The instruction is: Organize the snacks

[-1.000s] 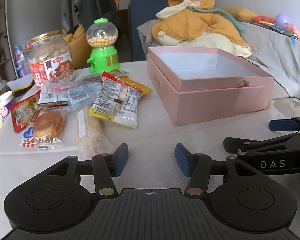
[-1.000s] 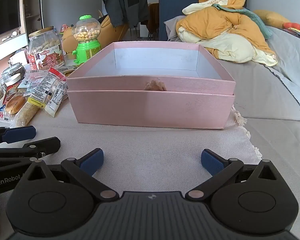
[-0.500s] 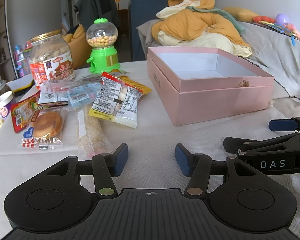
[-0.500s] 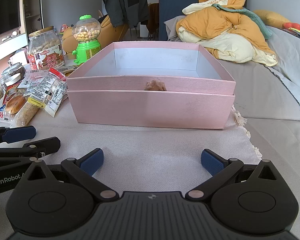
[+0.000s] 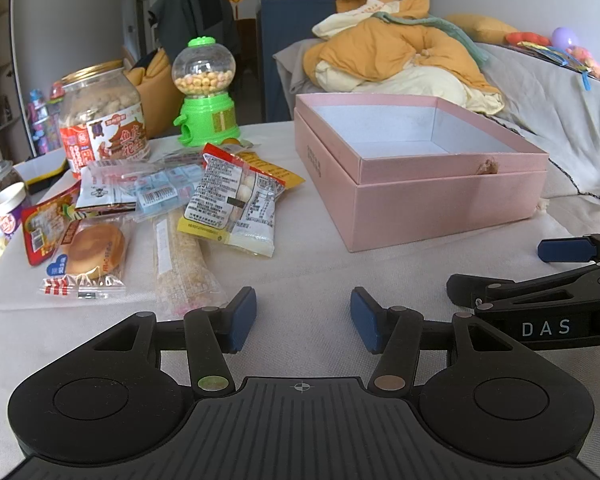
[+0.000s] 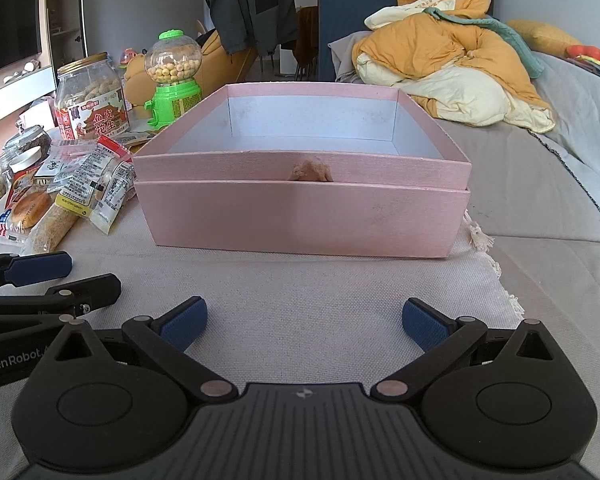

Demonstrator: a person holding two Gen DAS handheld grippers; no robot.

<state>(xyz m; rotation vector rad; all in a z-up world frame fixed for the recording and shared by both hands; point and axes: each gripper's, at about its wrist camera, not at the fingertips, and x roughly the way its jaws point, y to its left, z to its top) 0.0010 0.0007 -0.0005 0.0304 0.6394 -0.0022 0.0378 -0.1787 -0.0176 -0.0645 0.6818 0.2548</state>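
Note:
An open, empty pink box (image 5: 440, 204) (image 6: 300, 216) sits on the cloth-covered table. A pile of snack packets lies left of it: a white-yellow packet (image 5: 236, 200) (image 6: 96, 192), a round cake in clear wrap (image 5: 92, 250) (image 6: 30, 206), a long rice bar (image 5: 180, 256) (image 6: 50, 230) and a red packet (image 5: 46, 220). My left gripper (image 5: 303, 320) is open and empty, low over the table just right of the rice bar's near end. My right gripper (image 6: 303, 324) is open wide and empty, in front of the box.
A peanut jar (image 5: 100, 120) (image 6: 90, 96) and a green candy dispenser (image 5: 206, 96) (image 6: 174, 76) stand behind the snacks. Small jars (image 6: 24, 148) stand at the far left edge. A heap of yellow bedding (image 5: 400, 60) lies on the sofa behind the box.

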